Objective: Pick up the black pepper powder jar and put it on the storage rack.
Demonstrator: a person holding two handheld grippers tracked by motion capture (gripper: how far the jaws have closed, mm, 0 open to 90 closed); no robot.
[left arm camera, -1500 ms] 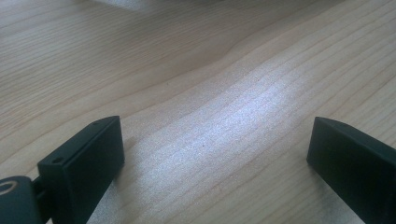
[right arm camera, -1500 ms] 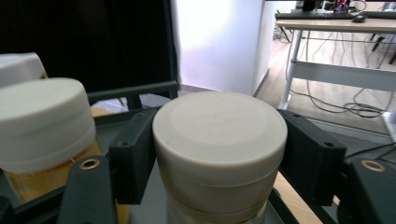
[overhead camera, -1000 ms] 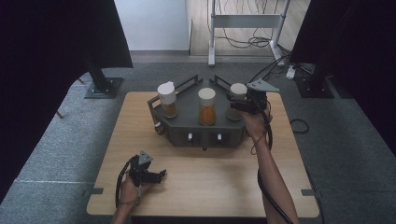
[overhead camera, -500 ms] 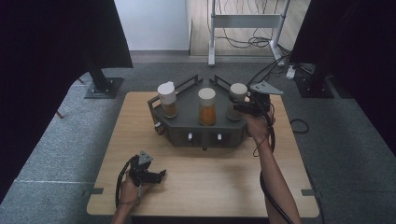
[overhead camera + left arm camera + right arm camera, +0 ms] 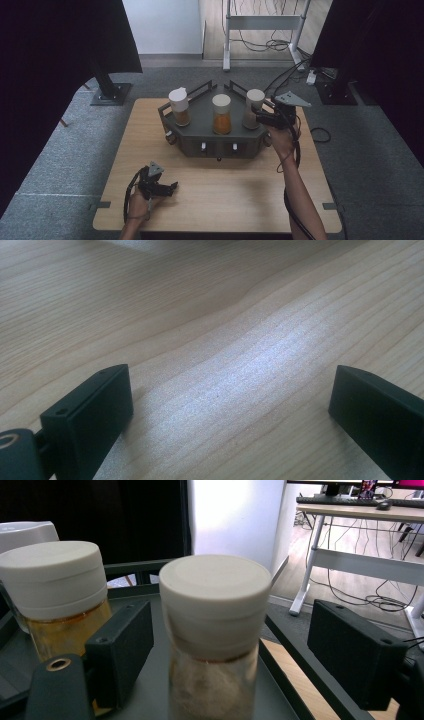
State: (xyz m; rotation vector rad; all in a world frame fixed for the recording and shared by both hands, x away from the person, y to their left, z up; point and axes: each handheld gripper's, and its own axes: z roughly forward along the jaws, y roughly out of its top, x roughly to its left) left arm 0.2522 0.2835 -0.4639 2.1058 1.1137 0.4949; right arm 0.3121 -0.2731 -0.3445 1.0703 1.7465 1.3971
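A dark grey rack (image 5: 200, 117) at the table's far side carries three white-lidded jars. The right jar (image 5: 253, 107), with pale contents, stands between the jaws of my right gripper (image 5: 259, 119). In the right gripper view this jar (image 5: 215, 630) sits close to the left jaw, with a clear gap to the right jaw, so the right gripper (image 5: 230, 645) is open around it. The middle jar (image 5: 221, 114) holds orange contents; the left jar (image 5: 179, 106) brownish ones. My left gripper (image 5: 169, 189) rests open on the wood near the front left, nothing between its jaws (image 5: 230, 400).
The wooden table (image 5: 235, 185) has bare surface in front of the rack. The rack has raised rails at its back and small knobs (image 5: 203, 146) on its front face. Stands, cables and dark curtains surround the table on the grey floor.
My right gripper has edged slightly down and in around the right jar. The left gripper has stayed where it was.
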